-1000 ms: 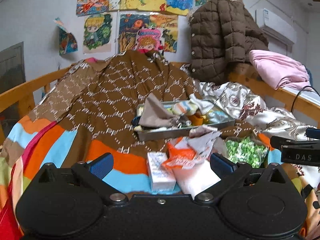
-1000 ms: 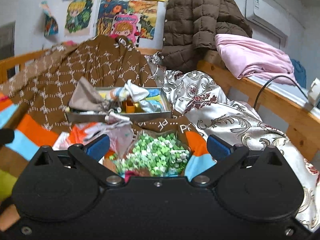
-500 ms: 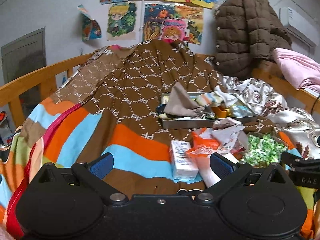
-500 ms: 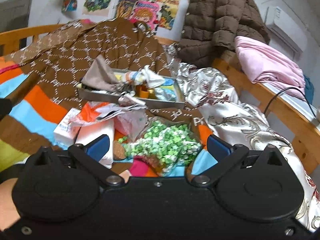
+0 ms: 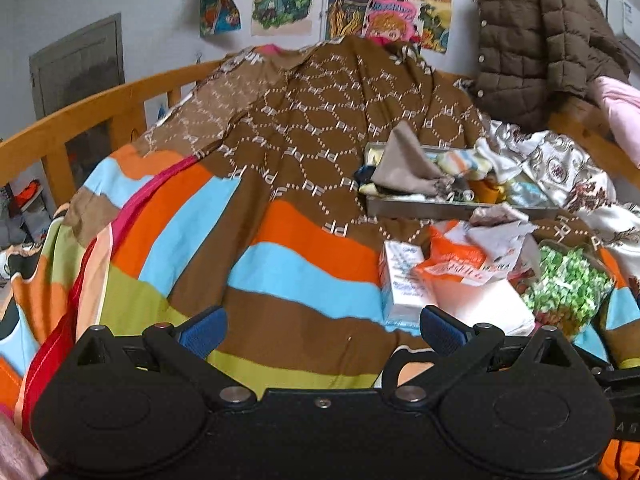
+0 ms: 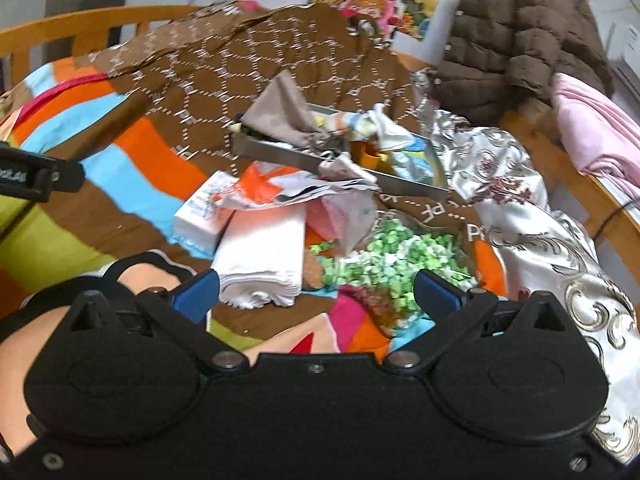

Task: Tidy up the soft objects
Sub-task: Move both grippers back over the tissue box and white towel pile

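Observation:
A grey metal tray sits on the bed, holding a taupe cloth, a striped sock and other soft bits. In front of it lie a tissue pack, a folded white towel, crumpled orange-and-white wrappers and a bag of green-white pieces. My left gripper is open over the striped blanket, left of the pile. My right gripper is open just short of the towel and the green bag.
A striped and brown patterned blanket covers the bed. A wooden rail runs along the left and back. A brown quilted jacket and pink cloth hang at the right. A silver patterned quilt lies right of the tray.
Both grippers have pulled back and swung left; the pile now sits further right in the left view. The right view has tilted down onto the towel and green bag. Both stay open.

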Demonstrator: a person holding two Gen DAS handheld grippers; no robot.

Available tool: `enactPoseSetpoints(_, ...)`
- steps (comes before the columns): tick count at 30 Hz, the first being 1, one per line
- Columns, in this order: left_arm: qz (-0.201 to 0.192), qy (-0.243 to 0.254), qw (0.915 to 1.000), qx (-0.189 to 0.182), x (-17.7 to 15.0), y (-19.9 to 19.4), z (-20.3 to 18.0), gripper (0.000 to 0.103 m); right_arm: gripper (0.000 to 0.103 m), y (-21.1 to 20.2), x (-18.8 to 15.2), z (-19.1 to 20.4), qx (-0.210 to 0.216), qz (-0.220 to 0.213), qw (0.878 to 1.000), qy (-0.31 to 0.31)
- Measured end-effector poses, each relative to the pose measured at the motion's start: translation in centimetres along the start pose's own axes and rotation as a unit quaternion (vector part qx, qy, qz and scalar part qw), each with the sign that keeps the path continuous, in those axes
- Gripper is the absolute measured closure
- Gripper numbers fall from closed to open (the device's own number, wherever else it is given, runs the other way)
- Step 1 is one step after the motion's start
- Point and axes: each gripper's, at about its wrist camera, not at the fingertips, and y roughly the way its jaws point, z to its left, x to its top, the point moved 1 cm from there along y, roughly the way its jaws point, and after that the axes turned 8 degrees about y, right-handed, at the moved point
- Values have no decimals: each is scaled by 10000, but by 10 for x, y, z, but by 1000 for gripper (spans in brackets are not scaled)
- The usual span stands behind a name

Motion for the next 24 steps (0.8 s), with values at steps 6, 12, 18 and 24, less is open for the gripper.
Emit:
enactPoseSetpoints(6,262,-78,9996,93,-3,7,3,1,1,-2,0,20,204,19,9995,-261)
enactPoseSetpoints(12,423,-182,9988,139,-3,13,6,1,1,-6,0,35,347,-59,9984,-436)
enactPoseSetpoints(18,464,-157,9986,208,-3,16,6,1,1,-3,1,37,450,-98,9978,-472)
enactPoseSetpoints(24,488,-139,9984,248,-2,18,5,1,1,1,2,36,598,-132,9970,-472)
